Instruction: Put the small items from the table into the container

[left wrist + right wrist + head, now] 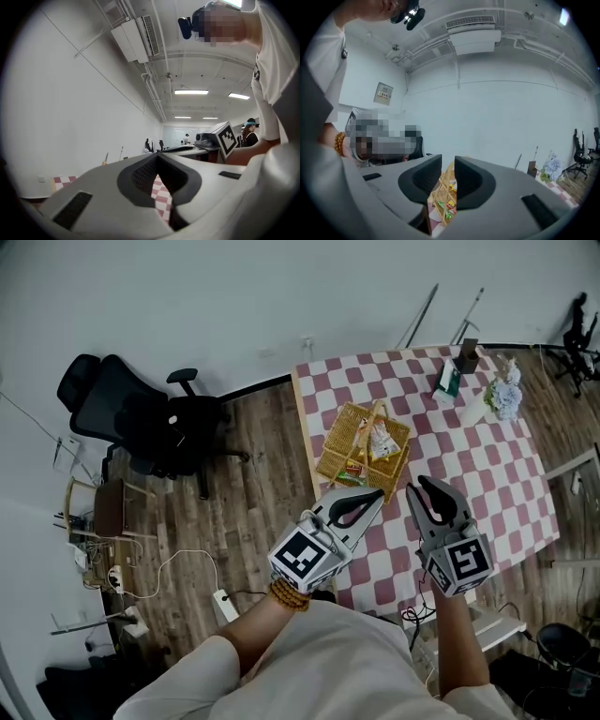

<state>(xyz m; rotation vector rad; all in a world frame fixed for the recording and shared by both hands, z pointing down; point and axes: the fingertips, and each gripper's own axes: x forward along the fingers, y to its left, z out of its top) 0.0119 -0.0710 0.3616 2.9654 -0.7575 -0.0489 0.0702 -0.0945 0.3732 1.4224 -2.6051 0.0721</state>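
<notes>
Container: a wicker basket (330,457) stands on the checkered table (469,465), just beyond the tips of the left gripper (378,493) and ahead and to the left of the tips of the right gripper (424,484).
Contents: small packets (381,441) lie inside the basket, with green and yellow ones at its near end.
Left fingers: the tips meet, leaving only a loop-shaped hollow behind them. Nothing is held, and checkered cloth shows through the hollow in the left gripper view (157,155).
Right fingers: they stand partly apart with a narrow gap and nothing gripped. In the right gripper view (448,160) the basket (442,190) shows through that gap, beyond the tips and clear of them.
Height: both pairs of fingers hang above the near edge of the table and touch nothing.
Far end: a green box (448,381), a dark box (468,354) and a bunch of flowers (504,395) sit well beyond the right fingertips.
Left wrist: a bead bracelet (287,596) sits behind the marker cube.
Floor: a black office chair (131,413) stands well off to the left of the left fingers.
</notes>
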